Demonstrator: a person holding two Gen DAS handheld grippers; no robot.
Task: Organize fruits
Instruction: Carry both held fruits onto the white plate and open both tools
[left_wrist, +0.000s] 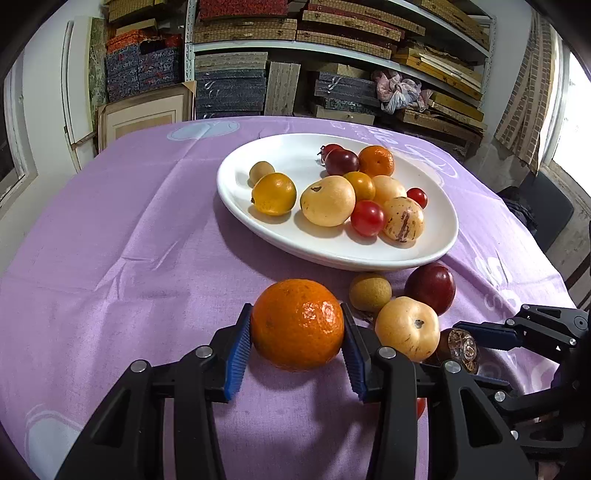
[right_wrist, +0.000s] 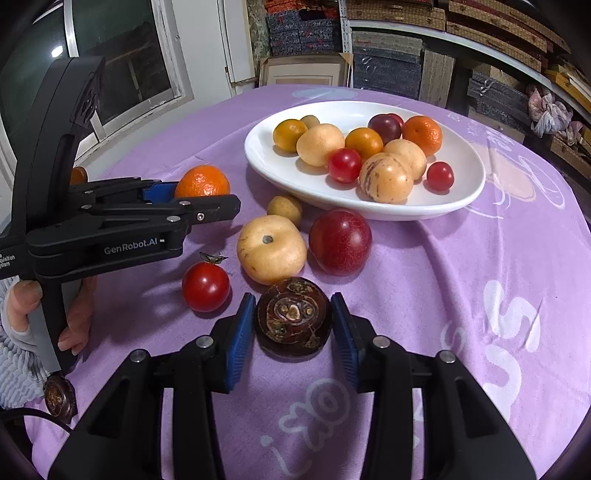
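Left tool (left_wrist: 297, 347) pinching the orange (left_wrist: 297, 324), right tool (right_wrist: 293, 326) pinching the dark brown fruit (right_wrist: 293, 317), both low on the surface (right_wrist: 461, 277), white plate (left_wrist: 436, 243) straight ahead, just beyond.

Orange mandarin (left_wrist: 297, 328), lilac tablecloth (left_wrist: 129, 240)

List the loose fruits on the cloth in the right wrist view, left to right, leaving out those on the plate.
Mandarin → cherry tomato → pale round fruit → dark brown fruit between the right fingers → red plum.
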